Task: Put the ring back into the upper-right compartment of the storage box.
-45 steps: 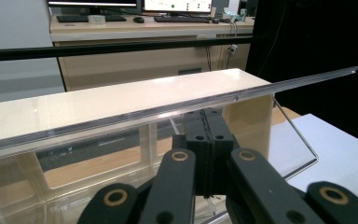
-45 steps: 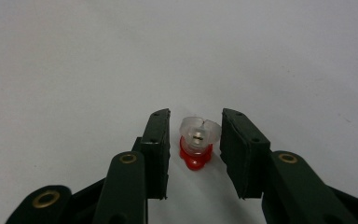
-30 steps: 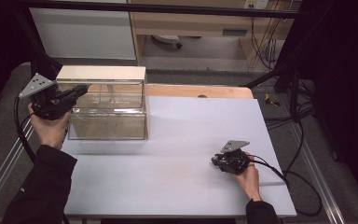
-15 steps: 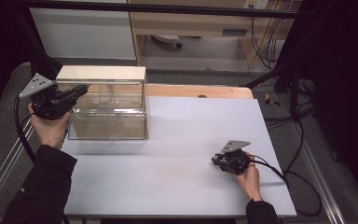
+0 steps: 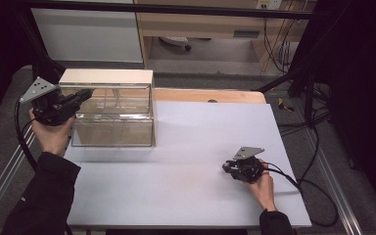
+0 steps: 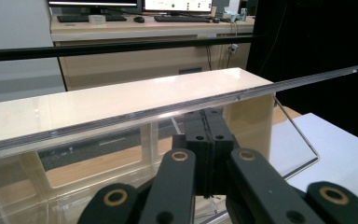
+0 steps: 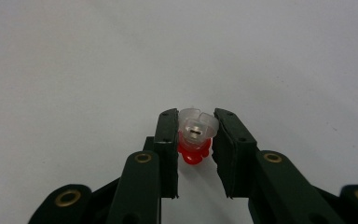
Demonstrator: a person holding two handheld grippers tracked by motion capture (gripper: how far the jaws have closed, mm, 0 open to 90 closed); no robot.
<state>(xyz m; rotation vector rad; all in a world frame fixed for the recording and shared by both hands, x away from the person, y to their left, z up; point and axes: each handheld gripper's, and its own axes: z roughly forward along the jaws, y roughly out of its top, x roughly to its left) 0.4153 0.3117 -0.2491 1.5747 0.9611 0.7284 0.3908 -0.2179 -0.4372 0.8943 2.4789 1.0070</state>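
Red and clear plastic meet in the small piece (image 7: 195, 136) clamped between the fingers (image 7: 168, 140) of the right gripper (image 7: 196, 140), seen at the lower centre of the right gripper view: a translucent, rounded cap with a tiny metal slot on top, sitting over a glossy red base. The piece rests low against the pale grey surface (image 7: 74, 70), both black pads pressing on its sides.

From the high view, the right gripper (image 5: 231, 169) sits at the lower right of the frame, close to the surface (image 5: 186, 147), well apart from the clear acrylic box with a cream-coloured top (image 5: 108, 78) at the upper left. There the left gripper (image 5: 85, 94) holds level against the box's front upper edge, at the thin transparent flap (image 6: 177, 109) that runs across the left gripper view. Its fingers (image 6: 200, 140) are pressed together, with the flap's edge lying just above them; whether they pinch it cannot be told.

The step in hand looks like carrying the small piece to the box while the left hand keeps the front open. Done well, it calls for a firm, centred squeeze, since the rounded cap could slip or twist out between the pads. A straight lift before any sideways travel would keep the red base from dragging. The left hand should hold steady so the opening does not shift.
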